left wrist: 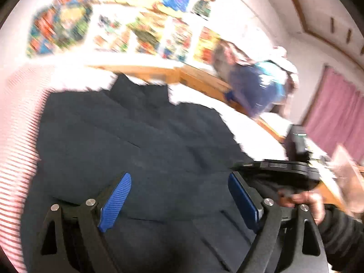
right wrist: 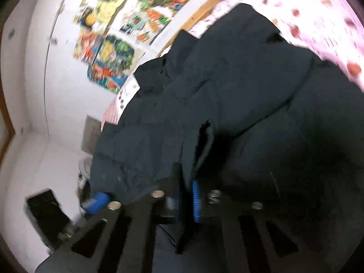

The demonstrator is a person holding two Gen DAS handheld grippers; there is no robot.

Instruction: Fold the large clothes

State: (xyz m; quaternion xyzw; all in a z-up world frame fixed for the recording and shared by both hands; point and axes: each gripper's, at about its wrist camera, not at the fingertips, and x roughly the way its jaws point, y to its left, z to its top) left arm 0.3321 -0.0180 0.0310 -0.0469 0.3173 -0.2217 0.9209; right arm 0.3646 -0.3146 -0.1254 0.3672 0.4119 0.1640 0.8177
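Downward both grippers tilt, right gripper (right wrist: pixel 185 201) pinching jacket (right wrist: pixel 227 91)

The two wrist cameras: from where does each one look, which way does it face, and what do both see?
Left wrist: sits on the left gripper, faces down over the dark jacket toward the posters; open blue pads, a hand.
Right wrist: sits on the right gripper, looks along the jacket; jaws shut on a fold.
Shared: jacket, posters, patterned bedding.

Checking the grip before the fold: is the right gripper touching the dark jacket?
Touching. The right wrist view shows the right gripper shut on a fold of the dark jacket.
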